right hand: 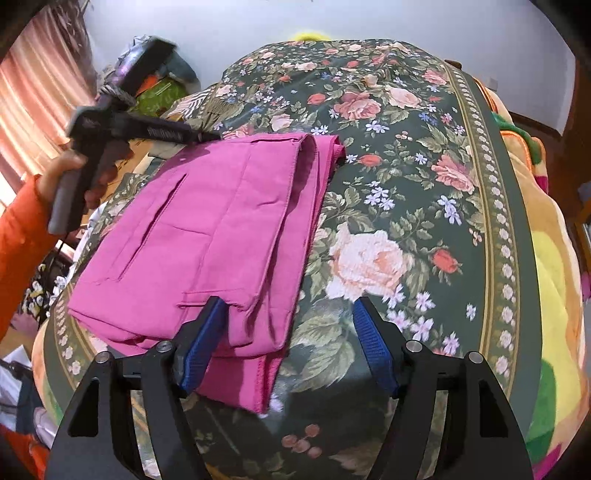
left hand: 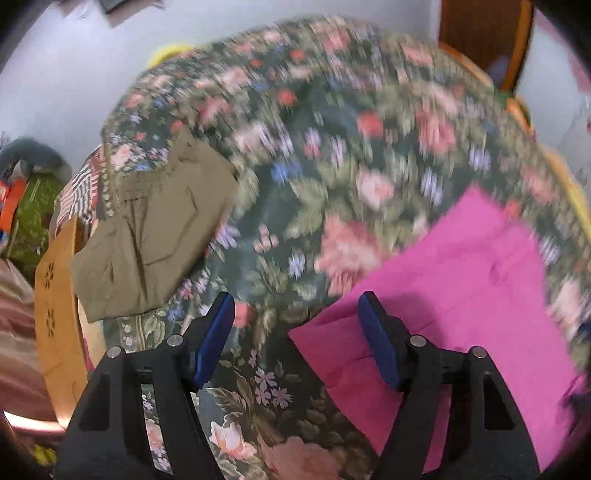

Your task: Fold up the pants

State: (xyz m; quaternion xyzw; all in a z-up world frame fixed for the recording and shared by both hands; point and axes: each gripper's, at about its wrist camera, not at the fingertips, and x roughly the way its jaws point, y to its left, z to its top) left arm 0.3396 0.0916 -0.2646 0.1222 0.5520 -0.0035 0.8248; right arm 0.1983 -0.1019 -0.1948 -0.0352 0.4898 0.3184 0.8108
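Folded pink pants [right hand: 207, 236] lie flat on the floral bedspread [right hand: 406, 184]; they also show at the right of the left wrist view [left hand: 461, 280]. My left gripper [left hand: 297, 310] is open and empty, held above the bedspread just left of the pink pants. The left gripper is also seen from outside in the right wrist view [right hand: 218, 136], held in a hand at the pants' far left corner. My right gripper [right hand: 290, 308] is open and empty, its left finger over the near edge of the pink pants.
Folded olive-green pants [left hand: 155, 229] lie at the bed's left edge. A tan cardboard box [left hand: 55, 314] stands beside the bed there. A yellow-orange blanket [right hand: 554, 277] lies along the bed's right side. A wooden door [left hand: 484, 33] stands in the far corner.
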